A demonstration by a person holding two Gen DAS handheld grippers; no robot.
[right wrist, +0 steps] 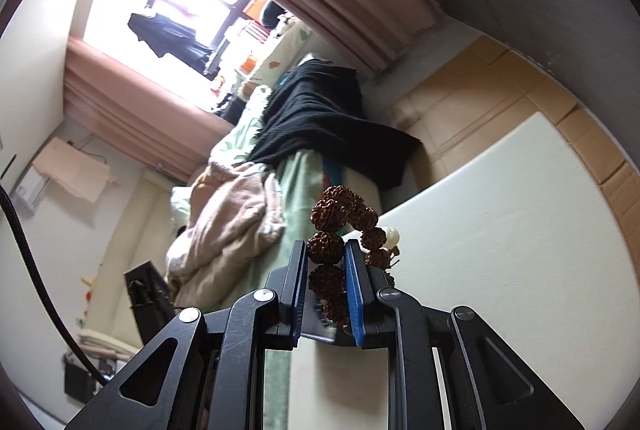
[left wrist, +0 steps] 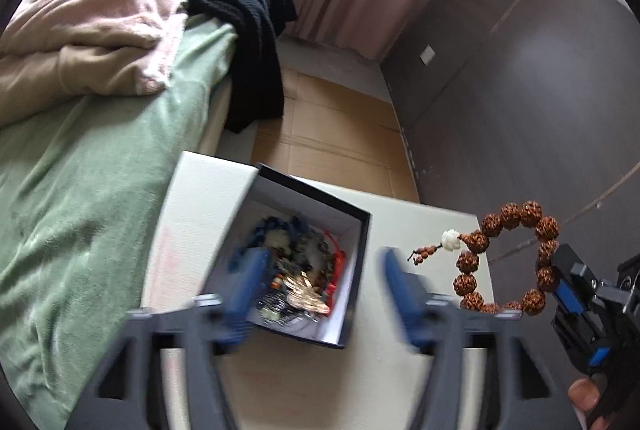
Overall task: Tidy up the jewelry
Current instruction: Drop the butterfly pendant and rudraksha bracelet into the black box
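Left gripper (left wrist: 320, 270) low in frame, spread wide, nothing between pads, blurred, hovering over open box (left wrist: 352, 230) of tangled jewelry (left wrist: 296, 270) on white table (left wrist: 420, 230). Right gripper (right wrist: 326, 262) clamped on brown bead bracelet (right wrist: 326, 248), one bead pinched between blue pads; loop hanging at right edge of left view, right of box, clear of table.

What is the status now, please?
Left gripper open, empty, above jewelry box. Right gripper shut on brown bead bracelet, off table. Nothing in way.
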